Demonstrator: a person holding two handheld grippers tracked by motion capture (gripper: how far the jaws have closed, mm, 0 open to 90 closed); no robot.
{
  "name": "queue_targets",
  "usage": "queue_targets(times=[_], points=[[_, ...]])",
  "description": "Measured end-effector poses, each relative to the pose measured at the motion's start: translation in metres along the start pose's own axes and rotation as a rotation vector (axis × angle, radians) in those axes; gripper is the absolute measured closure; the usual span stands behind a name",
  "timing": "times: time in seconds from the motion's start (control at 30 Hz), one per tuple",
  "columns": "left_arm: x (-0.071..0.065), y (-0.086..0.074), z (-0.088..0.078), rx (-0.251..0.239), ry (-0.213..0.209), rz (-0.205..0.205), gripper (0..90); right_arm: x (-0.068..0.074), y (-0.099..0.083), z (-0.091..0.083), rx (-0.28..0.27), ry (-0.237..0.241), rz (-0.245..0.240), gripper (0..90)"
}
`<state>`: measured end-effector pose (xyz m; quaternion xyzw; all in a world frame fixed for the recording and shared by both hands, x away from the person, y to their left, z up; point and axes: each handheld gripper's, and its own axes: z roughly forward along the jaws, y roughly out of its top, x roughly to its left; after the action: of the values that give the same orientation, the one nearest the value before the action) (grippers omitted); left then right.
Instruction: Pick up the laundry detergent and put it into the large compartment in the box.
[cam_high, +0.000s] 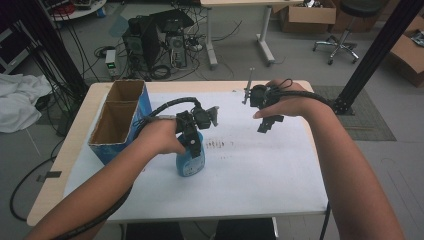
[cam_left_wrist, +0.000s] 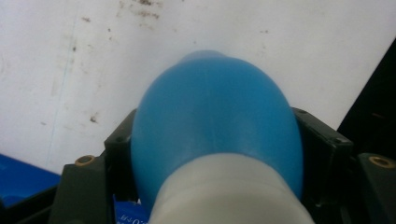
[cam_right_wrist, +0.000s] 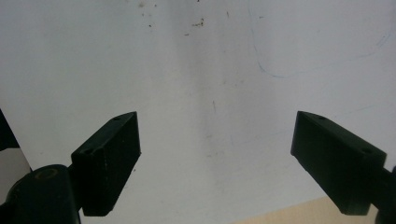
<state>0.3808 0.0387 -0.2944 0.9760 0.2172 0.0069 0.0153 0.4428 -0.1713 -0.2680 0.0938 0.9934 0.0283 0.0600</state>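
The blue bottle (cam_high: 190, 161) is clamped upright by the left hand-held gripper (cam_high: 194, 145), beside the cardboard box (cam_high: 120, 120). The right hand-held gripper (cam_high: 265, 125) is held open, well right of the bottle.

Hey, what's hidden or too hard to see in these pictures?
- Blue bottle: the label print is too small in the high view; the left claw covers its top.
- Bottle bottom: hidden behind its own body in the left gripper view.
- Cardboard box: its floor is lost in shadow in the high view.
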Motion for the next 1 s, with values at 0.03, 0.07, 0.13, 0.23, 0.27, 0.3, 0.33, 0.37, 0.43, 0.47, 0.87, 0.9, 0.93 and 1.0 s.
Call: queue_targets(times=[0.03, 0.07, 0.13, 0.23, 0.27, 0.3, 0.33, 0.37, 0.43, 0.47, 0.87, 0.9, 0.93, 1.0], points=[[0.0, 0.0, 0.0, -0.001, 0.0, -0.004, 33.0, 0.0, 0.0, 0.0, 0.001, 0.002, -0.005, 15.8], [0.0, 0.0, 0.0, -0.003, -0.002, -0.005, 33.3, 0.0, 0.0, 0.0, -0.001, 0.002, -0.004, 15.8], [0.0, 0.0, 0.0, 0.004, 0.009, -0.01, 34.8, 0.0, 0.0, 0.0, -0.002, 0.001, -0.004, 15.8], [0.0, 0.001, 0.0, 0.009, 0.011, -0.018, 36.5, 0.0, 0.0, 0.0, -0.001, 0.001, 0.0, 15.8], [0.0, 0.001, 0.001, 0.012, 0.01, -0.019, 36.7, 0.0, -0.001, 0.0, 0.001, 0.001, 0.0, 15.8], [0.0, 0.001, 0.001, 0.012, 0.011, -0.021, 36.8, 0.0, -0.001, 0.0, 0.001, 0.001, 0.001, 15.8], [0.0, 0.001, 0.001, 0.013, 0.01, -0.023, 37.0, 0.0, -0.001, 0.0, 0.001, 0.001, 0.001, 15.8], [0.001, 0.002, 0.001, 0.015, 0.008, -0.024, 37.2, 0.0, -0.001, 0.001, 0.0, 0.002, 0.0, 15.8], [0.001, 0.002, 0.001, 0.013, 0.009, -0.027, 37.4, 0.0, -0.001, 0.002, 0.001, 0.003, 0.0, 15.8], [0.001, 0.002, 0.001, 0.019, 0.012, -0.027, 37.5, 0.0, 0.0, 0.002, 0.001, 0.003, 0.0, 15.8], [-0.003, 0.0, -0.014, 0.02, 0.02, -0.041, 38.3, 0.001, 0.0, 0.001, 0.002, 0.003, -0.001, 15.8], [-0.002, -0.001, -0.018, 0.015, 0.014, -0.049, 38.3, 0.001, 0.0, 0.001, 0.001, 0.002, 0.003, 15.8], [-0.001, -0.002, -0.022, 0.008, 0.008, -0.056, 38.3, 0.001, 0.0, 0.001, 0.003, 0.002, 0.003, 15.8], [0.0, -0.004, -0.03, -0.004, 0.0, -0.06, 38.3, 0.002, -0.001, 0.001, 0.0, 0.002, 0.004, 15.8]])
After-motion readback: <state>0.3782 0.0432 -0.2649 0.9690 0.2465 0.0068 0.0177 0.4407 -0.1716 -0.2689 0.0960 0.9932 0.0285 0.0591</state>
